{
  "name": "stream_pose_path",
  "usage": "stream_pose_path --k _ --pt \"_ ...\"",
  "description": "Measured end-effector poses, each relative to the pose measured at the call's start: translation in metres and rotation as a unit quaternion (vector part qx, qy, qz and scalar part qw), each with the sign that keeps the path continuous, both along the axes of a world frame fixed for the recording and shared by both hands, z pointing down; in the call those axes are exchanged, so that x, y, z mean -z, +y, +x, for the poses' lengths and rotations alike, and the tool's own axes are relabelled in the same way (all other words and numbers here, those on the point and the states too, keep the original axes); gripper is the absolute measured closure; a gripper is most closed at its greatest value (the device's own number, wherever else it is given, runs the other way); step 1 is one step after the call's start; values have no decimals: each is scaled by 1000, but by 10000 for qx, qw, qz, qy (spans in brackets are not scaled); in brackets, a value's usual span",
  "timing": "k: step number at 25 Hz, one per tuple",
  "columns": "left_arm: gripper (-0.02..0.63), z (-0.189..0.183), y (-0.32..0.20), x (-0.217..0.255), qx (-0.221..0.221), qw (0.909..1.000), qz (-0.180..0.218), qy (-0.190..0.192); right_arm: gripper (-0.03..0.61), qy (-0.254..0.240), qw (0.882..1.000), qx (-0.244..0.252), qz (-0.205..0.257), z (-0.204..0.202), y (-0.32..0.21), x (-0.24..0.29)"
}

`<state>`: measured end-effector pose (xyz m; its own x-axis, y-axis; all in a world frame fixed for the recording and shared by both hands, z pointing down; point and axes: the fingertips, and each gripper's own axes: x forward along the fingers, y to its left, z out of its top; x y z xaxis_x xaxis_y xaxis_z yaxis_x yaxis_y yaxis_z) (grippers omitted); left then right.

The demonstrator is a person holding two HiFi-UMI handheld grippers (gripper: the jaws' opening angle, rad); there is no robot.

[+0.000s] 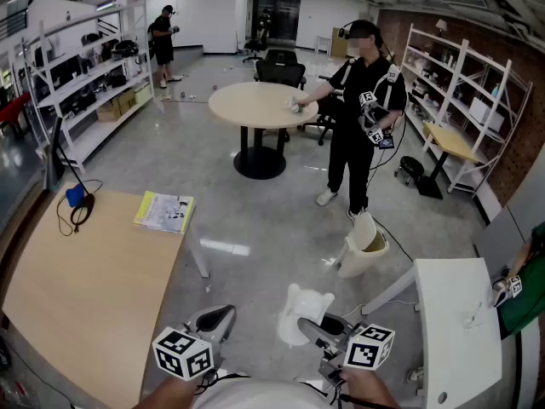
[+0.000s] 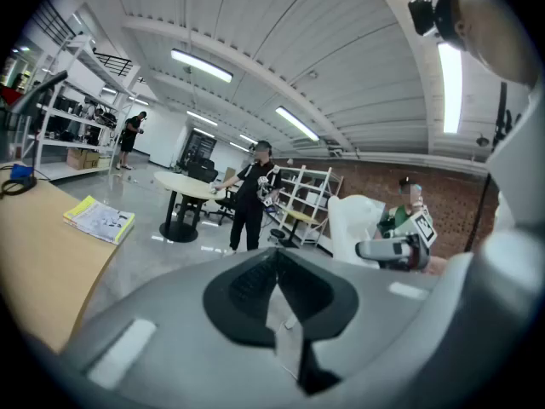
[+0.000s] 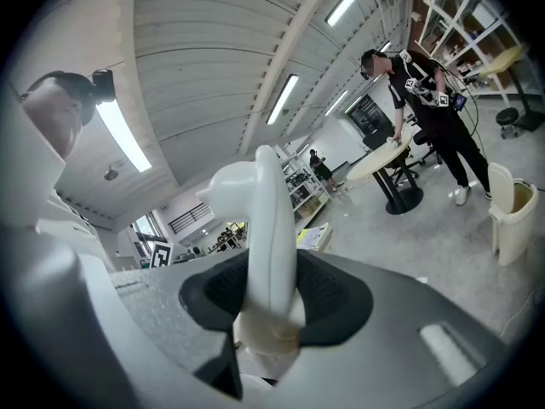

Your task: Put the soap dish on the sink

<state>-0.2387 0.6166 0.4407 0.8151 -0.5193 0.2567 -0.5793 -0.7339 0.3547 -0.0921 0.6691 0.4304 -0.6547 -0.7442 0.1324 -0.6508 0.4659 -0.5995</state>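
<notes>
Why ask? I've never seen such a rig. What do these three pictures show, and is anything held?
No robot: a person holds a two-jaw gripper in each hand. The head view comes from a camera on their head; the other two views look along each gripper's jaws. The right gripper is clamped on a white plastic soap dish. The left gripper is shut and empty. On the light wooden table lie a yellow booklet and a small blue object with a black cable.
</notes>
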Motion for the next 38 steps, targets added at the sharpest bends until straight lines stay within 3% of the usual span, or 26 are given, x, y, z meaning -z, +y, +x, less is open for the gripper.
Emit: stream_pose_path --k 10,15,27,38 --pt "607 -19 -6 -1 -237 9997 48 -42 428 28 9999 -107 -52 -25 -6 -2" --pt "607 -28 -7 -6 -314 9995 29 -85 430 -264 9993 -255 -55 -33 -8 0" --pt "607 -36 -24 8 -383 9989 256 103 430 -114 9993 -318 -187 -54 -8 7" --pt "607 -28 -40 -23 -409 9990 -116 99 430 -262 9973 -429 -540 -48 -34 -15"
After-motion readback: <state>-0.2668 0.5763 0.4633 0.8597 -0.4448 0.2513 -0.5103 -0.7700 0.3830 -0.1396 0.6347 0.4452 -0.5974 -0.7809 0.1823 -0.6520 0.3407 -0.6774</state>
